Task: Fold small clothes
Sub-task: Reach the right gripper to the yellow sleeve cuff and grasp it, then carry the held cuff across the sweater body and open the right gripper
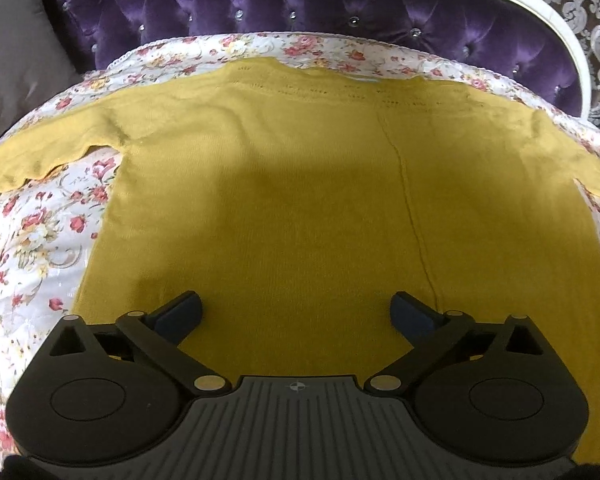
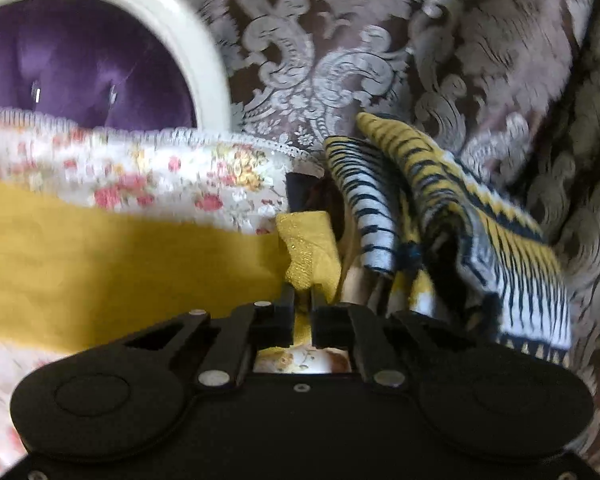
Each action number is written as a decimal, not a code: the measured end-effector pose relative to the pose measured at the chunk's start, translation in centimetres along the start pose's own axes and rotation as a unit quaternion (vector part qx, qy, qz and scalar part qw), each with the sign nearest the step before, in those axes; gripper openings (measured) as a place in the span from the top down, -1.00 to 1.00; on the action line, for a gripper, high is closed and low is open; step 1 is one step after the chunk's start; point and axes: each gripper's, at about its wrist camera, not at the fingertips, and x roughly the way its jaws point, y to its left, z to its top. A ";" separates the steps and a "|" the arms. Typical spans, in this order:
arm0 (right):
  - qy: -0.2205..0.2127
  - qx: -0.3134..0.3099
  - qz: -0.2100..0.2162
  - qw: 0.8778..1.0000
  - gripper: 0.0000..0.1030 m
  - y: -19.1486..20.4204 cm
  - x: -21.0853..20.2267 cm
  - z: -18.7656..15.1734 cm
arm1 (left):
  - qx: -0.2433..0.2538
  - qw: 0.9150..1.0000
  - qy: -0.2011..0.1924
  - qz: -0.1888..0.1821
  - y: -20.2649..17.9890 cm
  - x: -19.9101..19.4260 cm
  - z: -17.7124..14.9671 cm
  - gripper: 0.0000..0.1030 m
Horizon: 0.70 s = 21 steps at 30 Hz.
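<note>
A bed covered by a floral quilt (image 1: 40,240) carries everything, with a purple tufted headboard (image 1: 300,4) in a white frame along its far edge. Behind that hangs a brown damask curtain (image 2: 380,40).

A mustard-yellow knitted sweater (image 1: 280,200) lies spread flat across the middle of the bed, its neckline toward the headboard edge and its hem toward the near edge. One sleeve (image 1: 40,152) stretches out toward the left edge of the bed; the other sleeve (image 2: 120,264) runs toward the right edge.

At the right edge of the bed, a bundle of yellow, white and black patterned fabric (image 2: 460,232) is heaped just beside the quilt's lace border.

The left gripper (image 1: 296,312) hovers over the lower part of the sweater's body near the hem, its jaws spread wide with nothing between them.

The right gripper (image 2: 302,296) is at the right sleeve's end, its jaws pressed together and pinching the cuff (image 2: 308,248), which bunches up above them. The right wrist view is blurred, so whether the cuff is lifted clear of the quilt is hard to tell.
</note>
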 end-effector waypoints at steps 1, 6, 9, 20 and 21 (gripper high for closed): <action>0.003 0.024 0.015 1.000 0.76 -0.4 -0.5 0.5 | -0.002 1.000 0.000 -0.001 0.1 -0.1 0.0 -0.95; -0.015 0.101 0.112 0.988 0.76 0.3 -5.4 3.6 | -0.013 1.000 -0.001 -0.004 0.6 -0.5 0.3 -0.79; -0.028 0.108 0.180 0.977 0.76 3.3 -8.8 5.7 | -0.031 0.999 0.000 -0.018 1.5 -1.0 0.4 -0.67; -0.023 0.030 0.419 0.907 0.76 26.4 -19.5 8.6 | -0.079 0.997 -0.024 -0.003 6.3 -3.4 0.6 -0.63; -0.015 0.018 0.431 0.902 0.76 28.8 -19.9 8.2 | -0.082 0.996 -0.025 0.000 6.7 -3.6 0.6 -0.63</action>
